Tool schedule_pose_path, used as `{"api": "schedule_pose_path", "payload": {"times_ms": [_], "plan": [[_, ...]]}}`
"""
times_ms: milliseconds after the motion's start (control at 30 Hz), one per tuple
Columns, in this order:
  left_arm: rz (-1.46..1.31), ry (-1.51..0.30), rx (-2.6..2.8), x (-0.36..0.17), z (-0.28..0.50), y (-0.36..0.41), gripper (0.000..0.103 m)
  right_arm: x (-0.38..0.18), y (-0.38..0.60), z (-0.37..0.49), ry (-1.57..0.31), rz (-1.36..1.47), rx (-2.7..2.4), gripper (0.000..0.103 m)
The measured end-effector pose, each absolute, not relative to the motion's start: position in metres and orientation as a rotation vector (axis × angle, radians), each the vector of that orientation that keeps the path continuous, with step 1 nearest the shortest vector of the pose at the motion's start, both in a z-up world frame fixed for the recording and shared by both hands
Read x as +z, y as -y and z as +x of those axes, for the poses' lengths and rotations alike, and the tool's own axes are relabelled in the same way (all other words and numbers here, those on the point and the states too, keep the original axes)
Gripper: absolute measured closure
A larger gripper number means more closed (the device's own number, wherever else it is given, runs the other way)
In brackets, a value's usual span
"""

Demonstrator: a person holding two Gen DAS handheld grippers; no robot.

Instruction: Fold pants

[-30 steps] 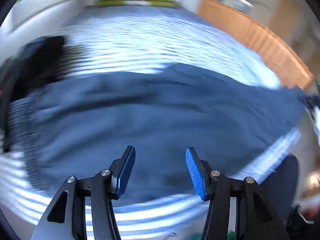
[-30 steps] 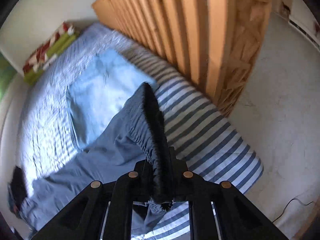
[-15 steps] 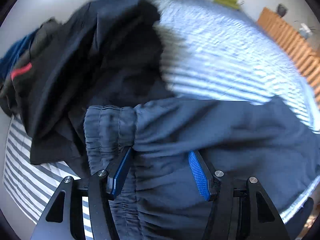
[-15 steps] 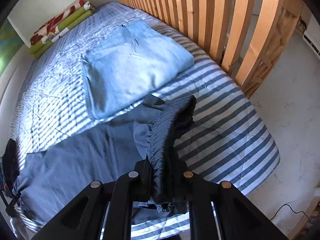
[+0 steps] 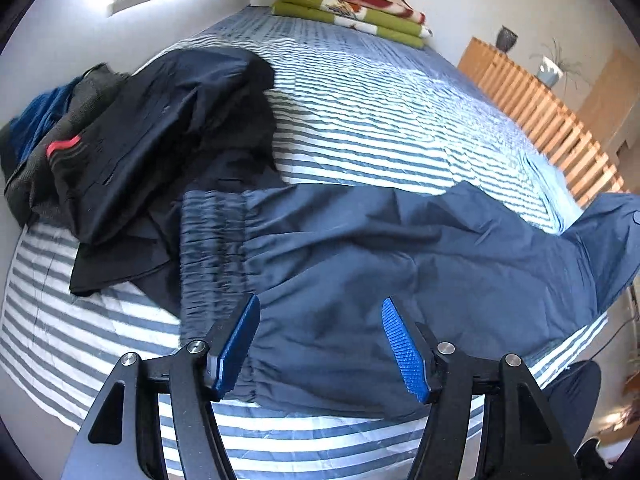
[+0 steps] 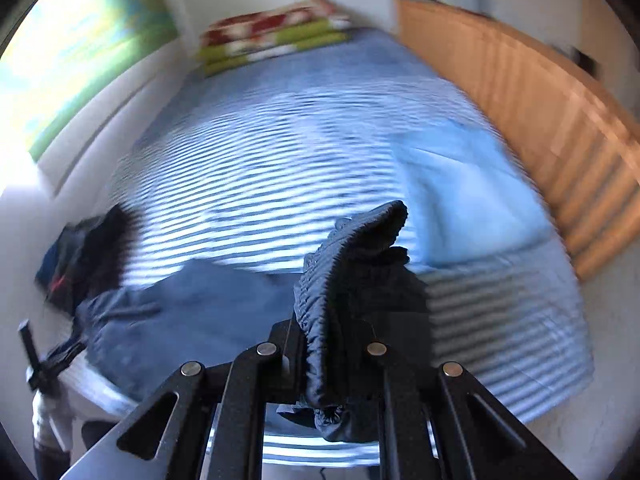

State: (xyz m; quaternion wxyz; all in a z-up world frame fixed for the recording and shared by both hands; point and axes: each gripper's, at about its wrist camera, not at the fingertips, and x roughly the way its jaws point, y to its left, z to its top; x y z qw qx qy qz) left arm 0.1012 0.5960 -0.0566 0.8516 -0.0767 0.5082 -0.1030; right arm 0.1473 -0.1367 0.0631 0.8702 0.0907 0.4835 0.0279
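The left gripper (image 5: 320,340) hangs with its blue-padded jaws spread wide and nothing between them, just above the gathered elastic end of the dark blue pants (image 5: 360,264). The right gripper (image 6: 324,364) is clamped on the other gathered elastic end (image 6: 348,264), whose ribbed fabric stands up between the jaws and curls over at the top; a bunched bit hangs below them. The pants lie across the near part of the striped bedspread (image 5: 380,112), one end spread flat under the left gripper and the far end rising off the bed toward the right. Just beside the flat end, partly overlapping it, sits a heap of black clothes (image 5: 160,128) with a red stripe showing. In the blurred right wrist view, a folded light blue garment (image 6: 464,196) lies near the wooden slatted rail (image 5: 536,120). Folded green, red and white blankets (image 5: 352,8) are stacked at the far end of the bed.
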Motion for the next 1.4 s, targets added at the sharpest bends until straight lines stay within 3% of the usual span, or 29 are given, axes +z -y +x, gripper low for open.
{"api": "schedule_pose_path", "payload": {"times_ms": [200,500,567,633,867,1067,1300,1400], "plan": [[-0.247,-1.048,-0.174,-0.063,0.090,-0.655,0.036,0.057,-0.042,0.164,-0.999,0.031,0.308,0.092],[-0.370,-1.032,-0.119,-0.085,0.084,-0.715,0.036,-0.061,-0.290,0.177,-1.181,-0.121,0.591,0.091],[-0.382,-1.029,-0.112,-0.088,0.084,-0.721,0.036,-0.086,-0.323,0.177,-1.231,-0.123,0.650,0.086],[-0.391,-1.025,-0.113,-0.089,0.083,-0.725,0.036,-0.101,-0.339,0.179,-1.276,-0.129,0.701,0.068],[-0.389,-1.013,-0.151,-0.084,0.077,-0.715,0.036,-0.071,-0.303,0.192,-1.269,0.112,0.832,0.061],[-0.211,-1.002,-0.266,-0.071,0.081,-0.650,0.036,-0.046,-0.204,0.193,-1.175,0.141,0.702,0.060],[0.081,-1.048,-0.256,-0.100,0.117,-0.577,0.036,-0.068,-0.030,0.216,-1.186,0.206,0.292,0.060],[0.062,-1.056,-0.245,-0.106,0.125,-0.572,0.036,-0.086,0.018,0.224,-1.226,0.191,0.172,0.060]]}}
